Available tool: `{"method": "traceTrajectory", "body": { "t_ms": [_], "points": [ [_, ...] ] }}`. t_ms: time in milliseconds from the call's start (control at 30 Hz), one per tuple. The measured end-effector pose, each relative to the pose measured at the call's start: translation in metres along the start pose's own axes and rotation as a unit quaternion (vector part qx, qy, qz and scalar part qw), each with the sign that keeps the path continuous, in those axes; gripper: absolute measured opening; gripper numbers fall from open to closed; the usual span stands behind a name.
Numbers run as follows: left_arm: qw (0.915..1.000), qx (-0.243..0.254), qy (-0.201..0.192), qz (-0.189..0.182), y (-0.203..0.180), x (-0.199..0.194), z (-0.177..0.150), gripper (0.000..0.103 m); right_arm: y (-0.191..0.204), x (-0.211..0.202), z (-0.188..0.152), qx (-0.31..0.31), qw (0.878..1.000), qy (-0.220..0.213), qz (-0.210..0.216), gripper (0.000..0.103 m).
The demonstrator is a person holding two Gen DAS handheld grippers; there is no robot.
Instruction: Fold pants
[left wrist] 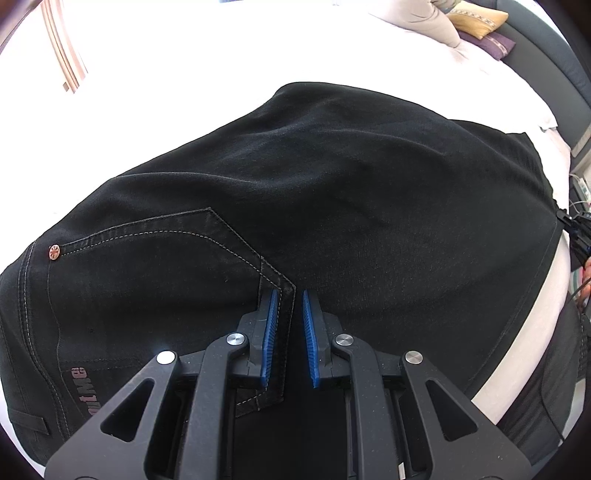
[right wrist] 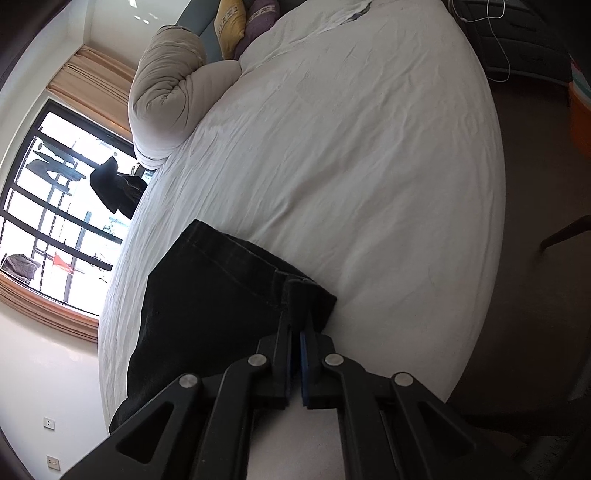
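White bedding covers the bed (right wrist: 351, 155), leaving wide bare sheet beyond the one pair of black jeans (left wrist: 332, 177), which lies flat near the bed's front edge. At the left of the left wrist view, one copper rivet (left wrist: 54, 252) marks a pocket corner and a partly hidden label (left wrist: 79, 387) reads "Me". The left gripper (left wrist: 289, 325) is nearly closed, its blue pads pinching a stitched fabric edge. In the right wrist view, one rolled duvet (right wrist: 166, 92) and two cushions (right wrist: 243, 22) sit far back. The right gripper (right wrist: 297, 332) is clamped on the jeans' hem corner beside bare sheet.
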State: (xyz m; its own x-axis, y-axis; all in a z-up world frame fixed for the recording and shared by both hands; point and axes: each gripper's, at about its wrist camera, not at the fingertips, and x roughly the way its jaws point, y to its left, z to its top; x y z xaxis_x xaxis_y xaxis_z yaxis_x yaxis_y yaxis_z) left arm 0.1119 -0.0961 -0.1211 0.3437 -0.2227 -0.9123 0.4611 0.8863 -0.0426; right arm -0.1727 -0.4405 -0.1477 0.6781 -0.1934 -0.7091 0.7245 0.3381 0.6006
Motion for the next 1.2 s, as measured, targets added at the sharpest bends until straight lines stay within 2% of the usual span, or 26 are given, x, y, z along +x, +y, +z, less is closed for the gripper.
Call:
{"method": "traceTrajectory", "body": {
  "t_ms": [200, 333, 367, 400, 433, 467, 533, 567, 633, 700, 767, 867, 933, 967, 1000, 1033, 1067, 1100, 1167, 1200],
  "points": [
    [0.9997, 0.017, -0.015, 0.003, 0.001, 0.000, -0.009, 0.014, 0.003, 0.002, -0.001, -0.014, 1.000, 0.002, -0.019, 0.002],
    [0.9997, 0.004, -0.023, -0.006, 0.004, -0.002, -0.015, 0.014, -0.013, 0.001, 0.008, 0.015, 0.999, 0.032, 0.015, 0.003],
    [0.9997, 0.000, -0.023, -0.008, 0.006, -0.003, -0.016, 0.014, -0.012, -0.005, 0.010, 0.015, 1.000, 0.028, 0.001, 0.007],
    [0.9997, -0.003, -0.024, -0.010, 0.006, -0.004, -0.018, 0.014, -0.011, -0.014, 0.013, 0.008, 0.999, 0.018, -0.041, 0.017],
    [0.9996, -0.006, -0.024, -0.012, 0.008, -0.005, -0.018, 0.014, -0.009, -0.026, 0.017, 0.002, 0.996, -0.001, -0.084, 0.040],
    [0.9995, -0.009, -0.025, -0.014, 0.009, -0.006, -0.019, 0.014, -0.007, -0.036, 0.021, -0.001, 0.995, -0.020, -0.097, 0.047],
    [0.9994, -0.014, -0.028, -0.015, 0.011, -0.007, -0.021, 0.014, 0.013, -0.046, 0.030, -0.035, 0.996, -0.026, -0.078, 0.047],
    [0.9994, -0.015, -0.028, -0.014, 0.011, -0.008, -0.022, 0.014, 0.033, -0.047, 0.033, -0.072, 0.995, -0.024, -0.060, 0.047],
    [0.9994, -0.013, -0.030, -0.010, 0.012, -0.010, -0.024, 0.014, 0.077, -0.038, 0.034, -0.139, 0.990, -0.001, 0.000, 0.047],
    [0.9994, -0.015, -0.029, -0.008, 0.014, -0.011, -0.025, 0.015, 0.123, -0.019, 0.028, -0.195, 0.976, 0.038, 0.084, 0.046],
    [0.9994, -0.020, -0.028, -0.010, 0.016, -0.013, -0.026, 0.015, 0.158, 0.009, 0.020, -0.235, 0.961, 0.076, 0.126, 0.046],
    [0.9989, -0.030, -0.030, -0.018, 0.021, -0.015, -0.029, 0.015, 0.174, 0.060, 0.013, -0.234, 0.952, 0.132, 0.144, 0.047],
    [0.9987, -0.034, -0.032, -0.024, 0.023, -0.022, -0.026, 0.015, 0.157, 0.092, 0.016, -0.206, 0.962, 0.150, 0.096, 0.047],
    [0.9985, -0.035, -0.034, -0.027, 0.026, -0.023, -0.028, 0.015, 0.143, 0.104, 0.019, -0.191, 0.967, 0.151, 0.073, 0.046],
    [0.9982, -0.036, -0.036, -0.030, 0.029, -0.024, -0.029, 0.015, 0.126, 0.111, 0.026, -0.170, 0.973, 0.142, 0.061, 0.042],
    [0.9981, -0.037, -0.037, -0.034, 0.034, -0.025, -0.030, 0.015, 0.109, 0.114, 0.033, -0.147, 0.978, 0.133, 0.057, 0.012],
    [0.9978, -0.038, -0.038, -0.037, 0.038, -0.026, -0.030, 0.015, 0.091, 0.113, 0.042, -0.119, 0.984, 0.122, 0.052, 0.000],
    [0.9976, -0.041, -0.039, -0.041, 0.042, -0.027, -0.030, 0.015, 0.076, 0.108, 0.051, -0.091, 0.989, 0.106, 0.055, 0.000],
    [0.9969, -0.047, -0.041, -0.048, 0.049, -0.029, -0.030, 0.015, 0.064, 0.091, 0.063, -0.074, 0.994, 0.075, 0.028, 0.000],
    [0.9966, -0.050, -0.043, -0.051, 0.052, -0.029, -0.030, 0.015, 0.069, 0.080, 0.066, -0.093, 0.994, 0.057, -0.017, 0.000]
  ]
}}
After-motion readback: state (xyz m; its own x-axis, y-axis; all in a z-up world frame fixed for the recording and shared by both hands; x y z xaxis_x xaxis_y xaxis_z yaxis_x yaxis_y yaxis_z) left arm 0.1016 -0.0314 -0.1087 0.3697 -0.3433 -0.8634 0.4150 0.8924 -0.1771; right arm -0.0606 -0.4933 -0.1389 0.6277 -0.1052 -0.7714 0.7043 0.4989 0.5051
